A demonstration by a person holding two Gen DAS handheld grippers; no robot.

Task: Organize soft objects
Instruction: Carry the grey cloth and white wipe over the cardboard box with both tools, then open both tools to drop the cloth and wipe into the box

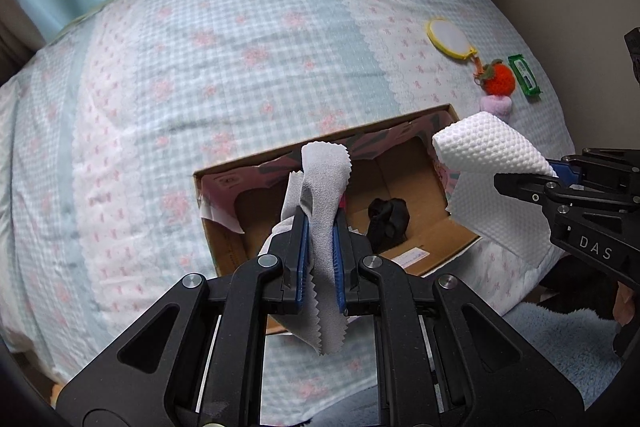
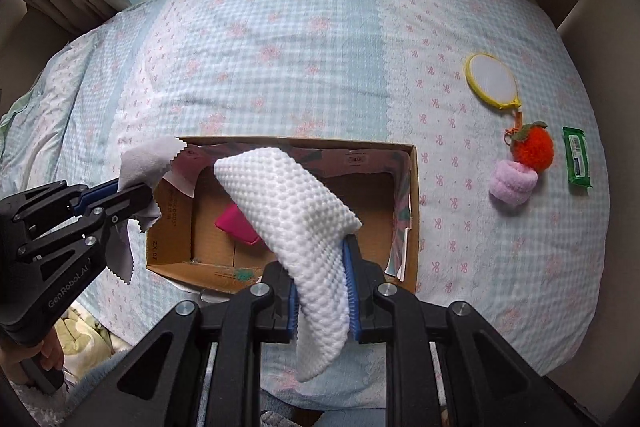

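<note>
My left gripper [image 1: 320, 223] is shut on a grey cloth with zigzag edges [image 1: 324, 183], which hangs above the open cardboard box [image 1: 224, 251]. From the right wrist view the same left gripper [image 2: 150, 201] and grey cloth [image 2: 148, 163] hover at the box's left edge [image 2: 168, 259]. A white dimpled paper towel [image 2: 296, 203] is pinched in my right gripper [image 2: 320, 259], which is shut on it over the box's front right. That right gripper [image 1: 554, 173] and towel [image 1: 488, 155] also show at the right. Inside the box lie a black cloth [image 1: 390, 221] and a pink item [image 2: 236, 223].
On the checked bedspread [image 2: 280, 67] right of the box lie a yellow-rimmed mirror [image 2: 492, 77], an orange strawberry pompom [image 2: 534, 145], a lilac fluffy roll [image 2: 512, 183] and a green packet [image 2: 578, 161]. A hand [image 2: 48, 351] holds the left gripper's handle.
</note>
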